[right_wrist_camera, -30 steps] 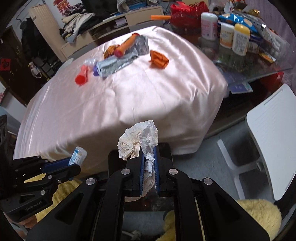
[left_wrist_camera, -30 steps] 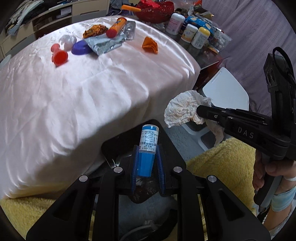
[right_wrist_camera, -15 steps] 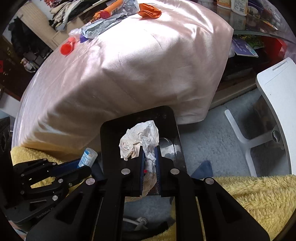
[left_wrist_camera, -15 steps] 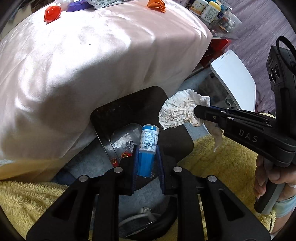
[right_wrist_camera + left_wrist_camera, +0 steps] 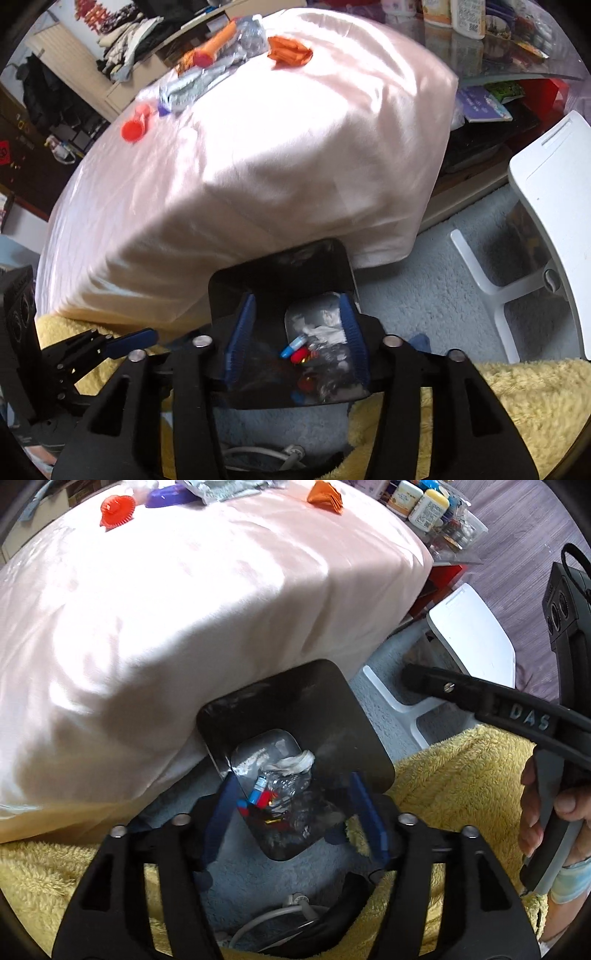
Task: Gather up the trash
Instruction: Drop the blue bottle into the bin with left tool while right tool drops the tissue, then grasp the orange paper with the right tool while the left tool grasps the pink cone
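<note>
A black trash bin (image 5: 332, 701) stands on the floor against the pink-covered table (image 5: 184, 609); it also shows in the right wrist view (image 5: 280, 266). Inside lie the blue tube (image 5: 258, 788) and the crumpled tissue (image 5: 295, 762), among other scraps; the tube (image 5: 293, 345) shows there too. My left gripper (image 5: 293, 812) is open and empty above the bin. My right gripper (image 5: 297, 339) is open and empty above it too. On the table lie a red cap (image 5: 116, 511), a purple piece (image 5: 168, 496), an orange wrapper (image 5: 327, 496) and an orange tube (image 5: 216, 42).
A white stool (image 5: 546, 206) stands right of the bin. A yellow fluffy blanket (image 5: 461, 775) lies beside the bin. Bottles and clutter (image 5: 428, 502) sit on a glass table behind. A white cable (image 5: 280, 915) lies on the grey carpet below.
Both grippers have opened over the bin. The blue tube has dropped from the left one and the tissue from the right one; both lie in the bin.
</note>
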Motion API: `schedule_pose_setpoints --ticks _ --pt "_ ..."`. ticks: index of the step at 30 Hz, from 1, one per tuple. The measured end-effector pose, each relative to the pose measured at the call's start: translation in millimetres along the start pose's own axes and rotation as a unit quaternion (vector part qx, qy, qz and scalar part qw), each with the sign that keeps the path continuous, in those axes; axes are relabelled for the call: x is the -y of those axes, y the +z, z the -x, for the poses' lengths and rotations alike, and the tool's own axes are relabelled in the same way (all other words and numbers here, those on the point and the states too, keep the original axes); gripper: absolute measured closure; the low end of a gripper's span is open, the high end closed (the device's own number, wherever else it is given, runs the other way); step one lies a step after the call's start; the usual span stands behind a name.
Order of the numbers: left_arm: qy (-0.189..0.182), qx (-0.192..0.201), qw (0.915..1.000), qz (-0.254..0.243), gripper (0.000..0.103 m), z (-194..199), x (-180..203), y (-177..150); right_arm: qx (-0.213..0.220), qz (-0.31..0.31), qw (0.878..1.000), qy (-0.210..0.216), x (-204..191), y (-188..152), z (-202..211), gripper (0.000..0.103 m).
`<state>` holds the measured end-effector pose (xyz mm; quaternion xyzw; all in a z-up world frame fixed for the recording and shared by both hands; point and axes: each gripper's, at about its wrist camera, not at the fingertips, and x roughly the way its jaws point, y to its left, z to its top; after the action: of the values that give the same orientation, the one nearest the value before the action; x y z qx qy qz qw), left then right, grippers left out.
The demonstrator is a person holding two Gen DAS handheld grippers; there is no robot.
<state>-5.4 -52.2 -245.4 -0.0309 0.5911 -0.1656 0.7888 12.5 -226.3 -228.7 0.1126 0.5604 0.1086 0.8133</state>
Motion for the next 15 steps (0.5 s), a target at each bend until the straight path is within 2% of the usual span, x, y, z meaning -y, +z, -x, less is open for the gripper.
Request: schedule_pose_setpoints --ticks 2,3,9,15 --pt "0.005 0.009 0.9999 0.006 0.027 9.4 -4.8 3.6 0.021 -0.007 1.0 -0.001 2.8 7.5 11.3 0.031" --pt "0.006 0.015 0.9998 0.01 0.024 14.6 -8.3 5.2 0.032 -0.01 0.999 -0.003 3.9 11.6 17.1 0.029" --pt "0.005 0.054 0.9981 0.028 0.023 48.3 -27.5 14.3 0.069 -0.012 0.998 -0.008 5.6 38.9 40.9 0.024" --pt "0.043 0.098 0.9938 0.031 0.023 77.7 -47.4 39.4 0.086 -0.003 0.996 -0.003 -1.2 69.5 44.7 0.023"
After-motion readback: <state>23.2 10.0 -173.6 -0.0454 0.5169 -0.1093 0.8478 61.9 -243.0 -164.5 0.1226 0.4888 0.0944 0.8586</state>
